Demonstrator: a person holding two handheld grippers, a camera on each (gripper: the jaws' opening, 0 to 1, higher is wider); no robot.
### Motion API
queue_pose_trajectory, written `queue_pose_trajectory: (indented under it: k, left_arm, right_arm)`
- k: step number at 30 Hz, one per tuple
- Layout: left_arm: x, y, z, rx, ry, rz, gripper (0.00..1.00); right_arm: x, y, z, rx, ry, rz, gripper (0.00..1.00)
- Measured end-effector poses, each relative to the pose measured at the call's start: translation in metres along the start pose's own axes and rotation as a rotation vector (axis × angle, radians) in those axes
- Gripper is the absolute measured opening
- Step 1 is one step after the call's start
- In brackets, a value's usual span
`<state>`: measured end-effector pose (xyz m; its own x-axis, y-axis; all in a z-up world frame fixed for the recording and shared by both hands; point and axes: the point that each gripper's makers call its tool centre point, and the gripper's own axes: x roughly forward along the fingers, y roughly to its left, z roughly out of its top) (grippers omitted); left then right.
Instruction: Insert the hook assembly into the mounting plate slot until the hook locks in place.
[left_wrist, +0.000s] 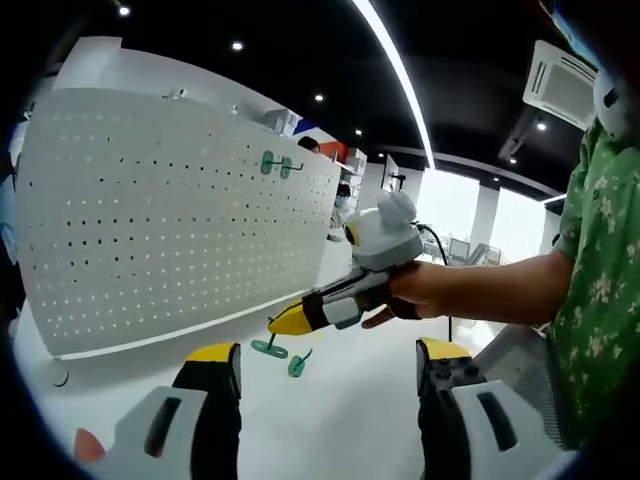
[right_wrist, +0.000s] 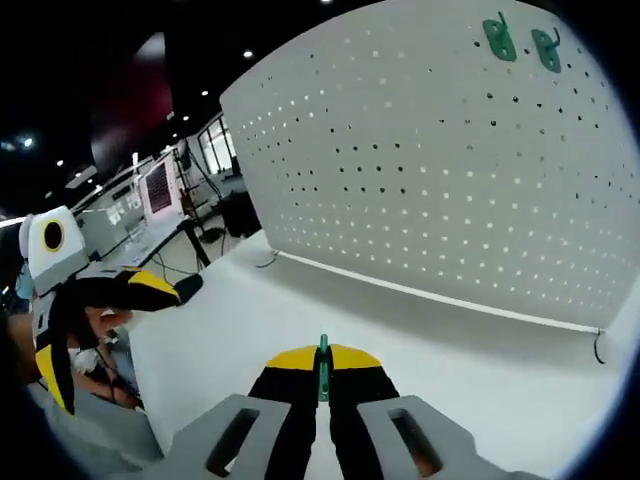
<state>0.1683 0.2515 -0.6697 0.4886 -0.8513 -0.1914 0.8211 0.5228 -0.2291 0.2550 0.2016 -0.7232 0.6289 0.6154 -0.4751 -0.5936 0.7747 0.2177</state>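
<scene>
My right tongs (right_wrist: 322, 372): clenched on one green hook (right_wrist: 323, 368), bottom centre. My left tongs (left_wrist: 328, 365): released. Two hooks on desk (left_wrist: 350, 420), centre (left_wrist: 281, 353); two mounted on pegboard (right_wrist: 420, 160), upper right (right_wrist: 520, 42).

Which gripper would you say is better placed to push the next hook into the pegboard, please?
Right. The right gripper is shut on a green hook and faces the pegboard. The left gripper is open, holding nothing, low over the table.

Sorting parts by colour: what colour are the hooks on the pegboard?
Green hooks, clearest in the right gripper view.
</scene>
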Motion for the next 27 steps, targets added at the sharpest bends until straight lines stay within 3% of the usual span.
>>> queue_pose_trajectory:
  k: [14, 27]
  left_arm:
    - [0.004, 0.002, 0.015, -0.018, -0.031, 0.002, 0.68]
    - [0.007, 0.01, 0.034, -0.031, -0.055, 0.032, 0.58]
  right_arm:
    - [-0.038, 0.034, 0.053, -0.045, -0.147, 0.047, 0.01]
    - [-0.056, 0.056, 0.076, -0.071, -0.221, 0.078, 0.01]
